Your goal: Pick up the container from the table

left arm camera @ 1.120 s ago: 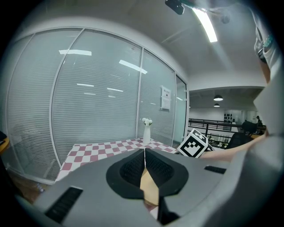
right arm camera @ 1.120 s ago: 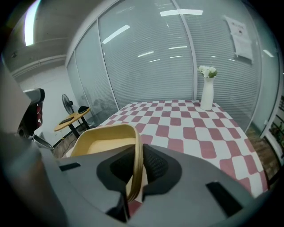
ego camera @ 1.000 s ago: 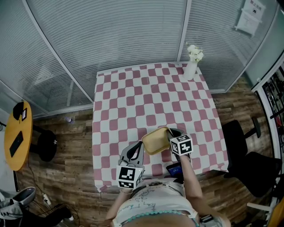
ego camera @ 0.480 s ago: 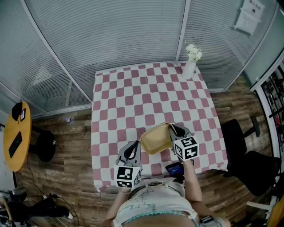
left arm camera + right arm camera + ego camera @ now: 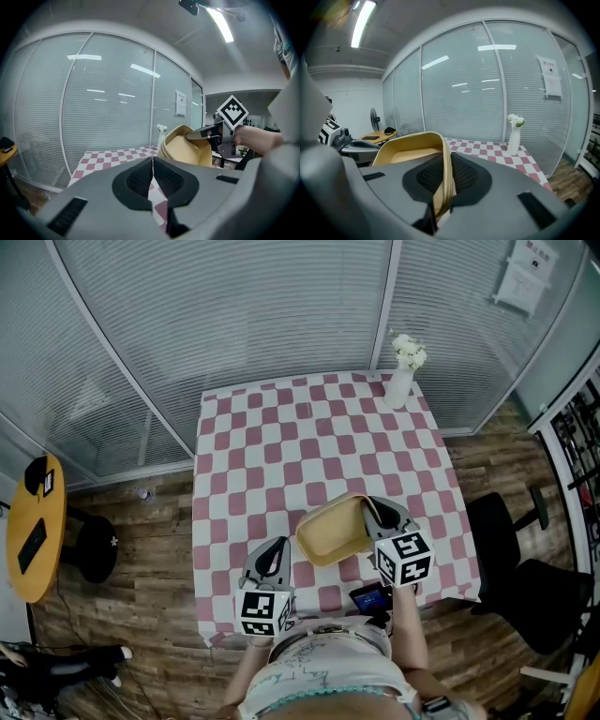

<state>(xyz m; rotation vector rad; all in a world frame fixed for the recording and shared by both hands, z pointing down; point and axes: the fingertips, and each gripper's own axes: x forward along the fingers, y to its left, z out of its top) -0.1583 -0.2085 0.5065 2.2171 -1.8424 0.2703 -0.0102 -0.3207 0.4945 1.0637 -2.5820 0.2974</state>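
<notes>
Since the right gripper [image 5: 372, 513] pinches just one wall of the container [image 5: 330, 532], hanging tilted above the table [image 5: 281, 446] near its front edge, I'd keep that squeeze firm and lift slow; left gripper [image 5: 273, 552] sits closed, empty, over that same edge.

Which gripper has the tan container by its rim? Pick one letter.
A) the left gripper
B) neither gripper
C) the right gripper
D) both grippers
C: the right gripper pinches the wall of the container between its pads, while the left gripper has its jaws together on nothing.
</notes>
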